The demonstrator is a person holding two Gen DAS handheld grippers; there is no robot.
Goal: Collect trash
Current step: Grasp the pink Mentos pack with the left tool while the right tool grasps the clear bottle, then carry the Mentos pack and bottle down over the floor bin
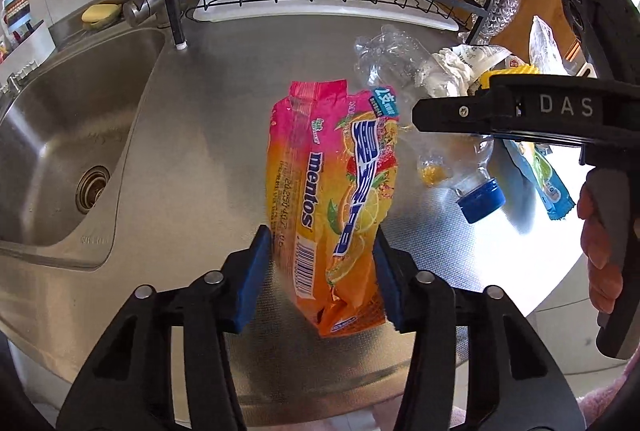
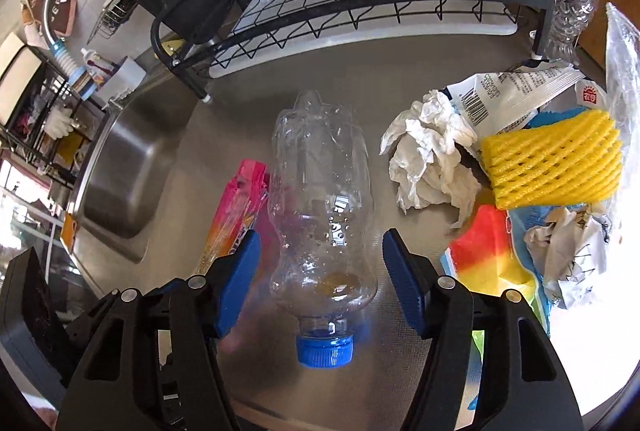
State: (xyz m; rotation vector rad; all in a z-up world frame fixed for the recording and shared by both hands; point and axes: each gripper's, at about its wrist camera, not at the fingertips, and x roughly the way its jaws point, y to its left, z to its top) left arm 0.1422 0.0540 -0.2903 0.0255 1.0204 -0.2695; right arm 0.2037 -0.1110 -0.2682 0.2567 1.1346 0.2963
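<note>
Both grippers poised over trash on the steel counter [image 1: 208,103]. The left gripper [image 1: 320,271] stands wide open astride the Mentos wrapper [image 1: 332,183], gripping nothing; the right gripper [image 2: 320,283], equally open and empty, straddles the crushed clear bottle [image 2: 320,215]. Risks: thin wrapper may slide flat beneath closing pads; the bottle may roll left toward the sink [image 1: 60,135].

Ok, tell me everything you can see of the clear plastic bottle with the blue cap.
The plastic bottle is clear, crumpled and label-free, with a blue screw cap still on and a little yellowish residue inside. It lies on its side on the steel counter, cap toward the camera, between the open fingers of the right gripper, which do not touch it. The Mentos wrapper lies beside it.
</note>
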